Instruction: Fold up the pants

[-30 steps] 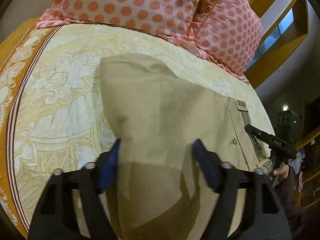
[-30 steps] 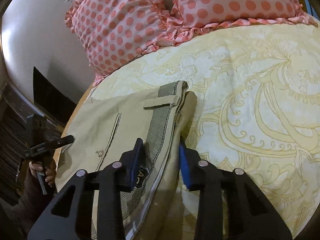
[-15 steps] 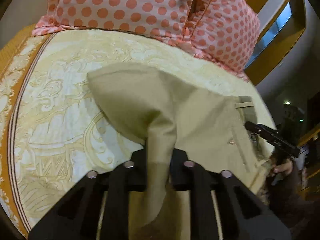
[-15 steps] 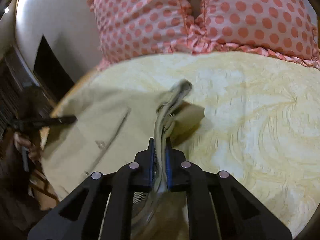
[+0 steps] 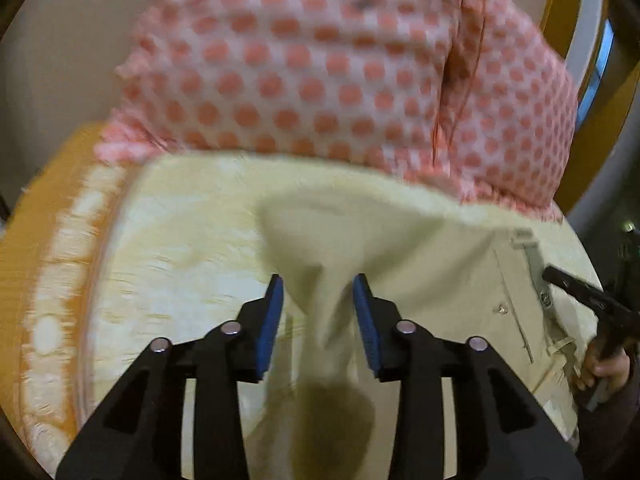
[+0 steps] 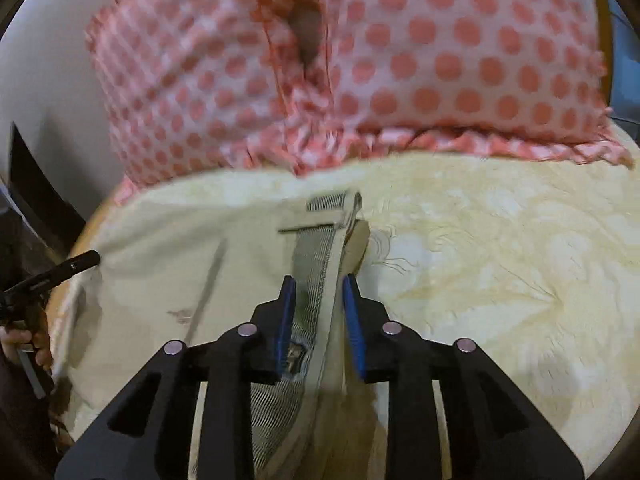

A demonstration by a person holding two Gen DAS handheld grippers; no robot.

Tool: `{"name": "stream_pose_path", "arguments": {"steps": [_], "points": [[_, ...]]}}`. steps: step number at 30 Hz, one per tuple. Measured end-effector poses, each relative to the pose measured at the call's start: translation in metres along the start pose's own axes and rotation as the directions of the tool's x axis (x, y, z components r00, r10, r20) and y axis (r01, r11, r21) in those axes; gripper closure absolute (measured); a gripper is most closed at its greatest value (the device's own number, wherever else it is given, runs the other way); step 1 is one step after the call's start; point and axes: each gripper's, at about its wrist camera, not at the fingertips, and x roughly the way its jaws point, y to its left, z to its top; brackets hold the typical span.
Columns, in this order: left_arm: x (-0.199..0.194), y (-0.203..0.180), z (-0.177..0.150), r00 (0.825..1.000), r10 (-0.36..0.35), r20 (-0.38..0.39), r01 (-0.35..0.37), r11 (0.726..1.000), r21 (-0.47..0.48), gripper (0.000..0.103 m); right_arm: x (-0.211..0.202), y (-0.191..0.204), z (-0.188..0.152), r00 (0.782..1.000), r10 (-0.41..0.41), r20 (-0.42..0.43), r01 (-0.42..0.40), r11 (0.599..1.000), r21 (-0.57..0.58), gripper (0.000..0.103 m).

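Observation:
The beige pants [image 5: 432,280] lie on a yellow patterned bedspread [image 5: 180,264]. In the left wrist view my left gripper [image 5: 318,288] is open, and a bunched ridge of the pants' leg end stands between its blue pads [image 5: 272,320]. In the right wrist view my right gripper [image 6: 318,286] is open around the striped waistband [image 6: 316,264] with its belt loop. The pants [image 6: 168,264] spread to the left of it. The right gripper's body shows at the right edge of the left view, over the waistband. Both views are blurred.
Two pink pillows with coral dots [image 5: 320,64] lie along the far side of the bed, also in the right wrist view [image 6: 360,60]. An orange border [image 5: 44,248] marks the bedspread's left edge. A wooden frame [image 5: 600,120] stands at far right.
Half a second ago both grippers were shut on the pants and lifting them. Now both have opened, the cloth has dropped between the pads, and both have moved toward the pillows.

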Motion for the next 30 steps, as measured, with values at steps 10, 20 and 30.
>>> {"name": "stream_pose_path", "arguments": {"steps": [10, 20, 30], "points": [[0.037, -0.033, -0.036, 0.978, -0.103, -0.179, 0.109, 0.994, 0.023, 0.057, 0.008, 0.028, -0.042, 0.988, 0.055, -0.143, -0.052, 0.998, 0.021, 0.059], [-0.065, -0.056, -0.137, 0.997, 0.06, -0.045, -0.056, 0.995, 0.081, 0.002, -0.071, 0.117, -0.135, 0.986, -0.131, 0.102, 0.146, 0.976, -0.159, 0.005], [-0.071, -0.059, -0.182, 0.971, 0.24, 0.007, -0.24, 0.968, 0.075, 0.002, -0.055, 0.138, -0.176, 0.965, -0.24, 0.106, 0.254, 0.957, -0.141, 0.001]]}}
